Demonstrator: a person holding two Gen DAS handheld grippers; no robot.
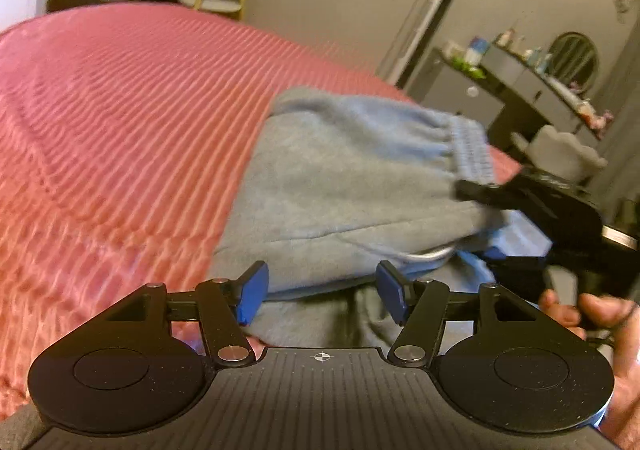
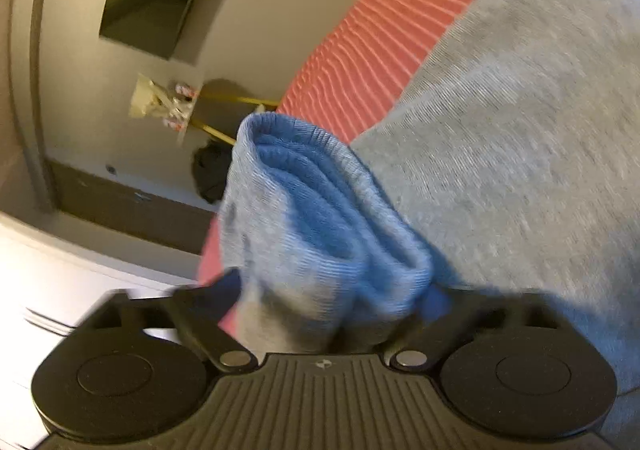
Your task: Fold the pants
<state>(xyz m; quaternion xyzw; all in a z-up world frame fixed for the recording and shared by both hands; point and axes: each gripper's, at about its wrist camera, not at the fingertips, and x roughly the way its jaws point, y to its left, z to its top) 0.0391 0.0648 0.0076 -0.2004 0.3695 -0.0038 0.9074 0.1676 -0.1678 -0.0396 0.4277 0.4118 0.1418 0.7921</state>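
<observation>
I see my left gripper [image 1: 322, 292] low in the frame, its blue pads [image 1: 252, 292] apart and nothing pinched between them; the near edge of the pants [image 1: 340, 186] lies just beyond the tips. The grey-blue pants sit bunched on the ribbed pink bedspread [image 1: 120, 110], ribbed waistband [image 1: 472, 150] toward the right. My right gripper [image 1: 520, 234] reaches in from the right over that waistband end, blurred, with the hand [image 1: 600, 314] holding it at the frame edge. A dark dresser [image 1: 520, 90] stands behind.
</observation>
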